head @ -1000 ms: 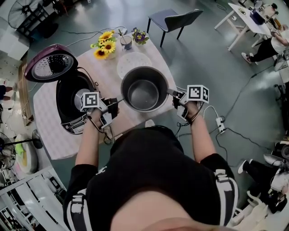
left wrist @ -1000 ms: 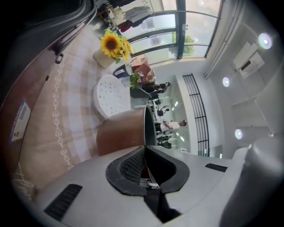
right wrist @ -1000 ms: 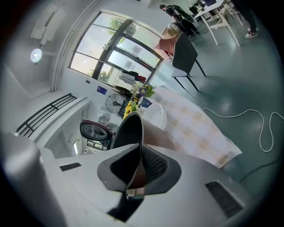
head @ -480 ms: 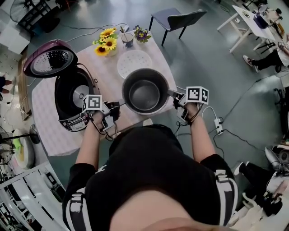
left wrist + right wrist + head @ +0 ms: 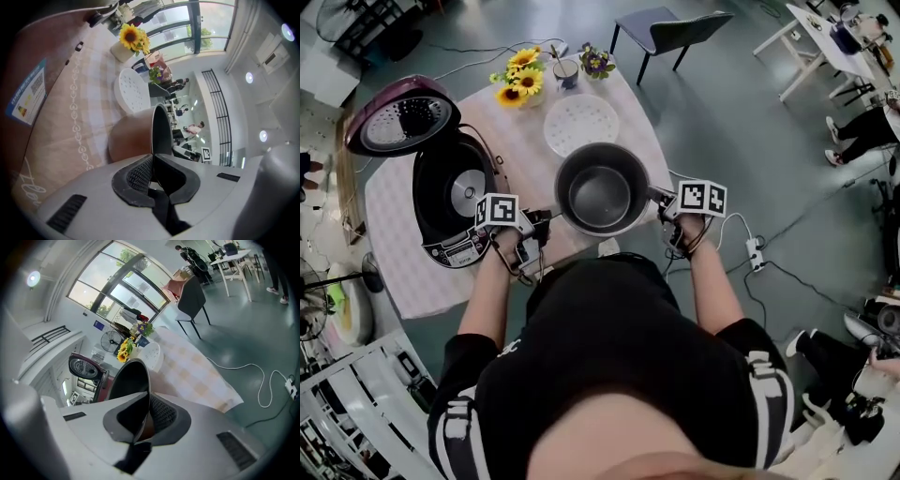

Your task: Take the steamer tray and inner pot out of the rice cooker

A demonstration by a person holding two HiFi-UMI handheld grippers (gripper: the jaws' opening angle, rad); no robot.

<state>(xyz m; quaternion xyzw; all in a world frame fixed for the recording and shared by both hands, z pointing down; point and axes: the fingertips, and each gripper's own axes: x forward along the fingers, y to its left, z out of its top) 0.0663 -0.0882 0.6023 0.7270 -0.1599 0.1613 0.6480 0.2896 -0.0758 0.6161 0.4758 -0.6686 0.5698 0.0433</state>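
We hold the pot (image 5: 602,195) by its rim w/ both grippers. The left gripper (image 5: 547,224) is clamped on the rim's left edge and the right gripper (image 5: 655,195) on its right edge. Each gripper view shows the thin rim wall pinched tight. The pot is upright & empty over the worktop (image 5: 403,258), just right of the cooker (image 5: 450,202), whose lid (image 5: 401,122) stands open. We can't tell if the pot's base touches the worktop. The tray (image 5: 580,122) lies flat on the worktop just beyond the pot, near the sunflowers (image 5: 517,80). Vs 1 s ago: same grip both sides. The pot looks a bit smaller, i.e. lower, & hides less of the tray. Cooker & tray haven't moved.
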